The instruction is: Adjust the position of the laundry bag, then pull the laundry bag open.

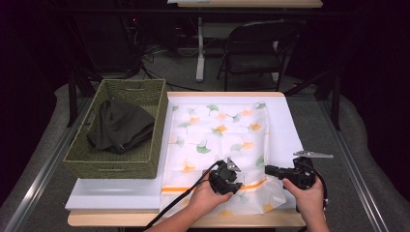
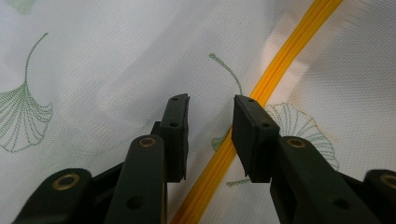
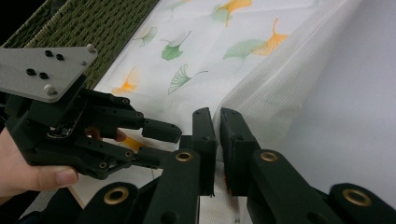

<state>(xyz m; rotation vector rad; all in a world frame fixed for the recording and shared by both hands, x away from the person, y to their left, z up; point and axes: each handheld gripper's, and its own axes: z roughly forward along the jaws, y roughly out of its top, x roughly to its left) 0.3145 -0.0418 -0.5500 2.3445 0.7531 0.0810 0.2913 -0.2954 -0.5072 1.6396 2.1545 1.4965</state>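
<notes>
A white mesh bag (image 1: 217,130) printed with green and orange ginkgo leaves lies flat on the table. An orange zipper (image 1: 212,187) runs across its near end. My left gripper (image 2: 211,100) hovers open just above the bag, its jaws on either side of the zipper (image 2: 275,70). In the high view the left gripper (image 1: 227,175) sits over the bag's near middle. My right gripper (image 3: 217,112) is shut on the bag's (image 3: 261,88) right edge, with the mesh pinched between its jaws. From above, the right gripper (image 1: 269,169) reaches in from the right.
A woven green basket (image 1: 80,157) holding a dark cloth (image 1: 121,126) stands at the table's left, against the bag. A white sheet (image 1: 285,121) covers the tabletop. A folding chair (image 1: 256,48) stands behind the table.
</notes>
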